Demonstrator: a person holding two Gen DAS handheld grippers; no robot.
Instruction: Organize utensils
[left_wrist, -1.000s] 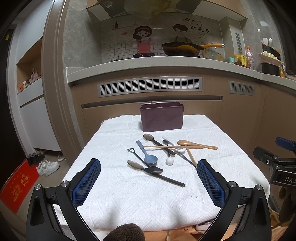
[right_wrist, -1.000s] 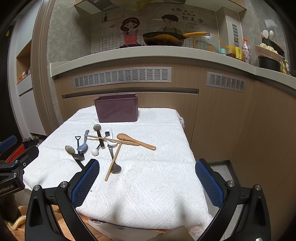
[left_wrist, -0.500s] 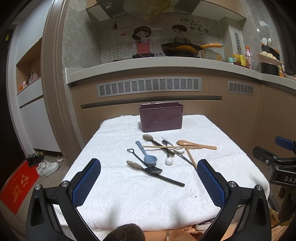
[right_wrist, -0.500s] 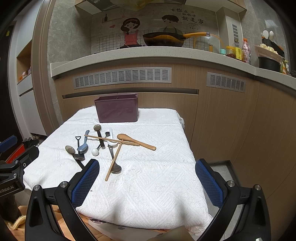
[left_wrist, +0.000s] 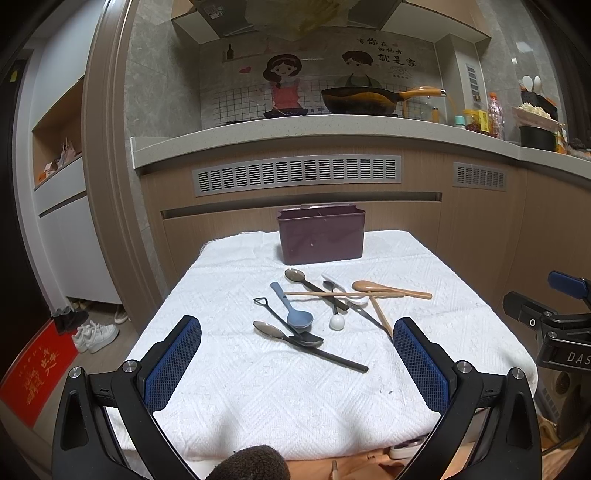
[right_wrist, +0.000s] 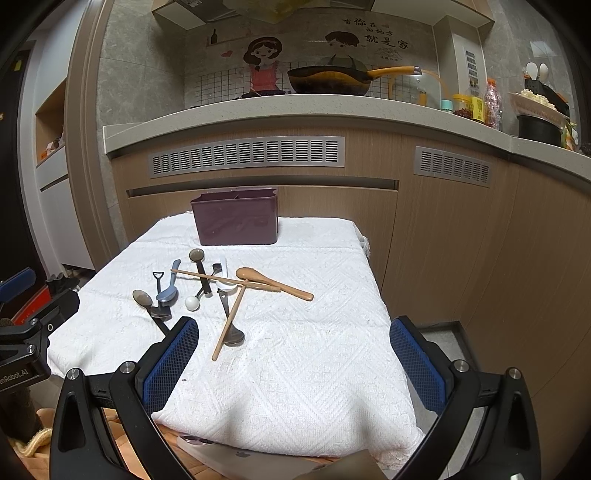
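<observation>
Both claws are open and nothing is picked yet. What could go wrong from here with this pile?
1. The wooden chopsticks lie crossed over the metal spoons, so lifting one piece may drag its neighbours.
2. The black-handled spoon lies flat on the textured white cloth, so a claw may pinch fabric.
3. The purple holder stands unsecured at the far edge and may tip if a utensil is dropped in hard.

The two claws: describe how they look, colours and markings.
Both match: the left claw and right claw have black frames with silver screws, and fingers faced with blue mesh-textured pads. White lettering marks each body where the other camera sees it, partly cut off. No sleeves show.
</observation>
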